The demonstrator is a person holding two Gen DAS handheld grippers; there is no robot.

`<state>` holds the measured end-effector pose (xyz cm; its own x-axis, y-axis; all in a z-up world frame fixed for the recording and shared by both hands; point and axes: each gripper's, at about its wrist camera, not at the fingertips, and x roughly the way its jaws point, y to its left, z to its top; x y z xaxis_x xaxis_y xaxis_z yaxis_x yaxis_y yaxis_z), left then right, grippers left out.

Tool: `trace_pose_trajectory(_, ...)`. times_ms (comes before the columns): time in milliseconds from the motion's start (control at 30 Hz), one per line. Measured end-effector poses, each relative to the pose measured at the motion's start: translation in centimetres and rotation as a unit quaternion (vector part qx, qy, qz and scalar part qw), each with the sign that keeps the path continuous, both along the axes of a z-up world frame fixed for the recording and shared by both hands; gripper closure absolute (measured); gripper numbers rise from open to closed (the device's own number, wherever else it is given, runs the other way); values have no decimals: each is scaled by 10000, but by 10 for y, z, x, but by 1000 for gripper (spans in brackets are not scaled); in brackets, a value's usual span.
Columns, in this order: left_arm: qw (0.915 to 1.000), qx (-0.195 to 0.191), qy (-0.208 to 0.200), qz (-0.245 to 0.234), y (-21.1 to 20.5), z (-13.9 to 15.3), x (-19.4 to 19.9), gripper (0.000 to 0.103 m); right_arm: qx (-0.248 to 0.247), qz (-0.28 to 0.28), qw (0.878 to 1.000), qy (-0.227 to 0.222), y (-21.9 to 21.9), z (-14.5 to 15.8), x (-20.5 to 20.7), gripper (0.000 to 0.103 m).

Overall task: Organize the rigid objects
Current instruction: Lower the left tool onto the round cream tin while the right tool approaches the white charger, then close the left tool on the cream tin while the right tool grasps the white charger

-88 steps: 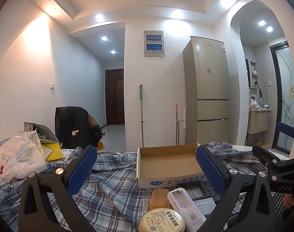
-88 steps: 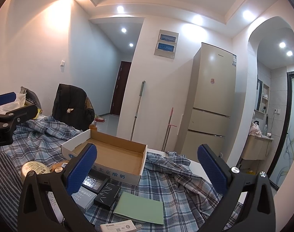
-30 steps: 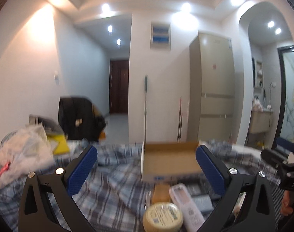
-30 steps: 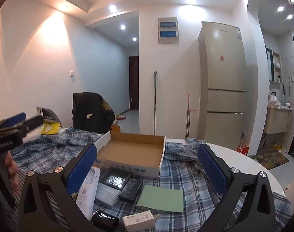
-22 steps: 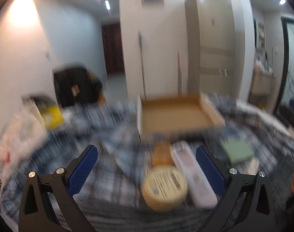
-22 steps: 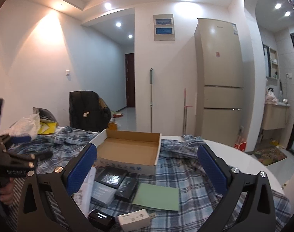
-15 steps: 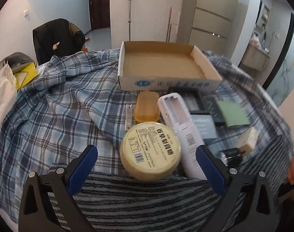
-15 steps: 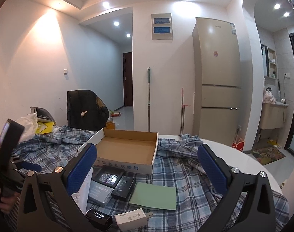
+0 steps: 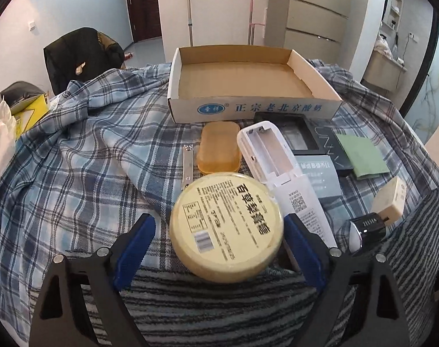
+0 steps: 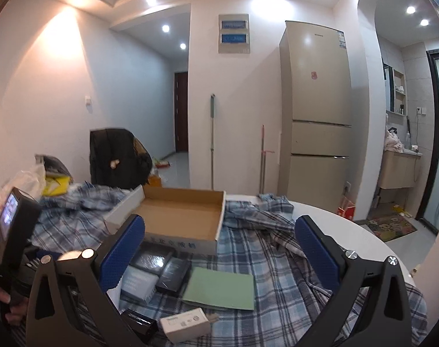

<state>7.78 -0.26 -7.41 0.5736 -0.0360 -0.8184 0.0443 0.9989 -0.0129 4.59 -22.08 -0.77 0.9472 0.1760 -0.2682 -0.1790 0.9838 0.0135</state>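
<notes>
Your left gripper (image 9: 219,232) points down over the round yellow tin (image 9: 227,227), which lies flat on the plaid cloth (image 9: 83,144) covering the worktop, in front of the empty cardboard tray (image 9: 248,110). The fingers (image 9: 134,244) have just been closing in with the tin between them. The right pad sits at the tin's rim and may touch it; a gap shows on the left, so you have no grip yet.

Expect the tin to be stiff and fairly light, with a smooth, curved wall that could slide out of the pads. Take it across its widest part, low on the side wall, and keep it level. It nearly fills the fingers' spread, so centre it first.

The white remote (image 9: 280,173) lies touching the tin's right edge, back upward with its battery bay open; mind it as you lift. An amber soap box (image 9: 219,148) sits just beyond.

Your right gripper (image 10: 219,245) hangs released and empty above the flat black boxes (image 10: 161,266) and the green card (image 10: 220,287).

Reading: the tin's label says 百草梨膏糖 beside a barcode. The tray front reads 正宗老北京酸奶 next to a blue oval logo. A black box (image 9: 332,150) shows "UNNY". A small black item (image 9: 368,230) bears lettering too fine to read.
</notes>
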Motion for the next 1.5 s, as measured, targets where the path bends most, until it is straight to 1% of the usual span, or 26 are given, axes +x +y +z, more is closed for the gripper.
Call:
trace_pose_trajectory(100,9999,-74,-52,85,4,0,3,11,-86,-206,9994,263,-2,-3,6,0)
trace_pose_trajectory(167,9998,-197,-18,97,8,-2,5,13,114,-33,9989,449,-8,-3,11,0)
trace_pose_trajectory(200,9996,-253,-23,81,9,-2,4,17,211,14,9985,500,-12,-3,14,0)
trace_pose_trajectory(233,9995,-295,-28,58,9,-2,4,26,247,47,9983,532,-14,-4,15,0)
trace_pose_trajectory(333,9996,-268,-62,68,8,-2,3,26,73,222,9978,625,-14,-7,19,0)
trace_pose_trajectory(400,9998,-203,-75,39,6,-2,3,26,-100,399,9962,763,-10,-14,17,0)
trace_pose_trajectory(500,9999,-130,-92,10,4,-2,2,26,-276,873,9875,1285,-2,-29,19,0)
trace_pose_trajectory(567,9998,-184,-85,15,5,-2,3,26,-466,1048,9804,1602,3,-42,20,0)
trace_pose_trajectory(633,9996,-265,-72,34,6,-3,2,26,-745,1065,9767,1709,9,-51,18,5)
trace_pose_trajectory(667,9996,-280,-70,35,7,-3,2,26,-853,1153,9736,1779,12,-54,18,10)
trace_pose_trajectory(767,9997,-218,-86,24,5,-3,2,26,-1074,1440,9624,2038,20,-60,19,11)
trace_pose_trajectory(833,9997,-222,-84,23,5,-3,2,26,-1223,1575,9556,2168,25,-64,20,15)
trace_pose_trajectory(900,9997,-246,-78,28,5,-3,2,26,-1363,1664,9495,2284,30,-69,22,25)
trace_pose_trajectory(933,9997,-239,-68,31,4,-3,2,26,-1405,1697,9470,2338,31,-71,22,28)
trace_pose_trajectory(967,9997,-233,-67,29,5,-3,2,26,-1430,1722,9448,2391,32,-73,23,34)
trace_pose_trajectory(1000,9997,-214,-69,24,4,-3,2,26,-1446,1739,9437,2415,33,-74,23,38)
trace_pose_trajectory(1133,9998,-184,-74,4,5,-3,2,26,-1475,1775,9408,2484,37,-76,25,39)
trace_pose_trajectory(1233,9998,-167,-79,-6,5,-3,2,26,-1526,1801,9378,2545,39,-78,27,42)
trace_pose_trajectory(1433,9998,-164,-79,-9,5,-4,2,26,-1547,1761,9429,2366,39,-71,23,43)
trace_pose_trajectory(1467,9998,-159,-80,-10,4,-3,2,26,-1558,1811,9418,2366,40,-70,22,44)
trace_pose_trajectory(1500,9998,-156,-81,-10,5,-3,2,26,-1572,1837,9411,2365,40,-71,22,50)
